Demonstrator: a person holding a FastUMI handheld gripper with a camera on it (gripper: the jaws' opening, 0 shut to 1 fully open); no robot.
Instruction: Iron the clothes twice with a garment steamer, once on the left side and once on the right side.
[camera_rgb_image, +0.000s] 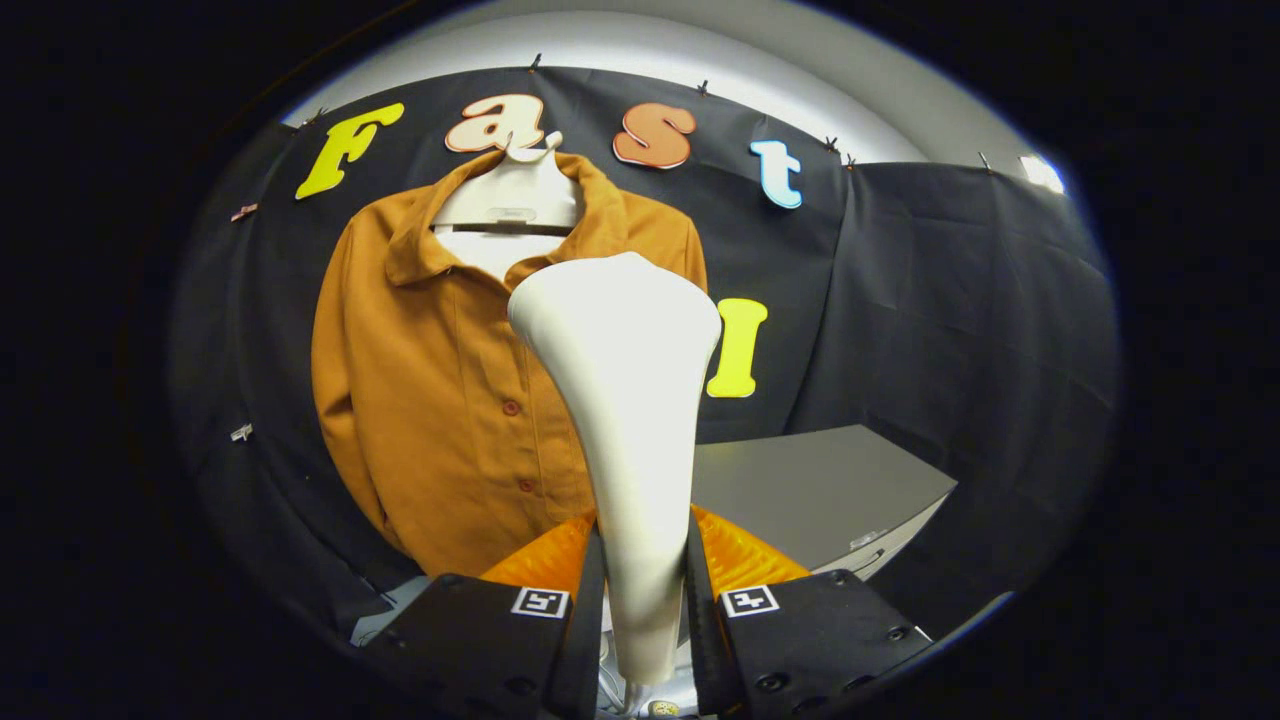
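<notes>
A white garment steamer (630, 400) stands upright between my fingers, and my gripper (645, 560) is shut on its narrow handle. Its broad head rises in front of the right half of an orange-brown button shirt (440, 400). The shirt hangs on a white hanger (512, 195) against the black cloth wall, beyond the fingers and mostly to their left. The steamer head hides part of the shirt's right front; I cannot tell whether it touches the cloth.
A grey table top (810, 490) lies to the right of the steamer, below the wall. Black cloth (960, 330) closes off the back and right side of the booth.
</notes>
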